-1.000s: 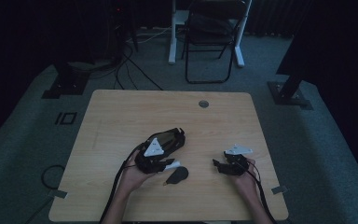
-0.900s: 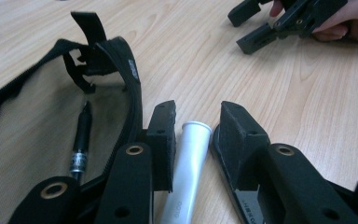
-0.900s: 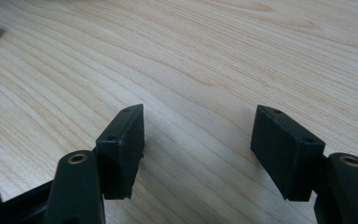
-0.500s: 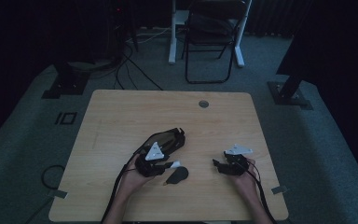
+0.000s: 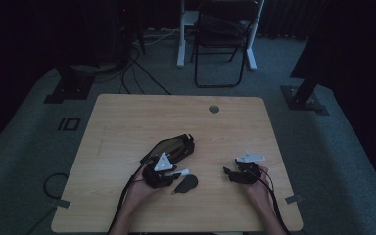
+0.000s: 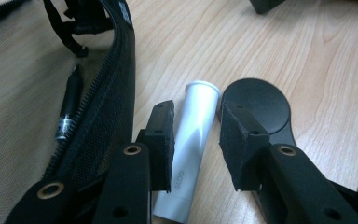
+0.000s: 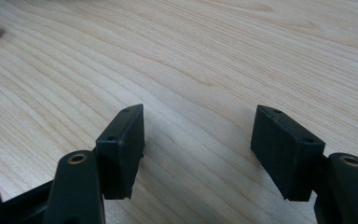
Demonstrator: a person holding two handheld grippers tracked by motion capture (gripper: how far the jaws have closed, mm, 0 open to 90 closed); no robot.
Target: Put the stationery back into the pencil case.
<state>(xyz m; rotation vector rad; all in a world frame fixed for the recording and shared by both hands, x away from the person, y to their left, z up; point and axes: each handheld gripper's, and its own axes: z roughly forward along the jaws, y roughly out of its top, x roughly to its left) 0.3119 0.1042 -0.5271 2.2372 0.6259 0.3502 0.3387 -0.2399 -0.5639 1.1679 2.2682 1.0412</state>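
A black mesh pouch (image 6: 37,93) with a pen (image 6: 69,105) inside is lying left of my left gripper (image 6: 196,135); a black round-headed piece (image 6: 260,105) is sitting right. Wooden table (image 5: 127,127), dim room, a folding chair (image 5: 223,39) far behind. My left jaws have just been opening, narrowly straddling the white tube (image 6: 191,144), the left pad beside it, the right one apart. My right gripper (image 7: 198,149) is gaping wide over bare wood.

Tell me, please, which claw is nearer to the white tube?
Left. The left claw straddles the white tube; the right claw hovers apart over bare table.
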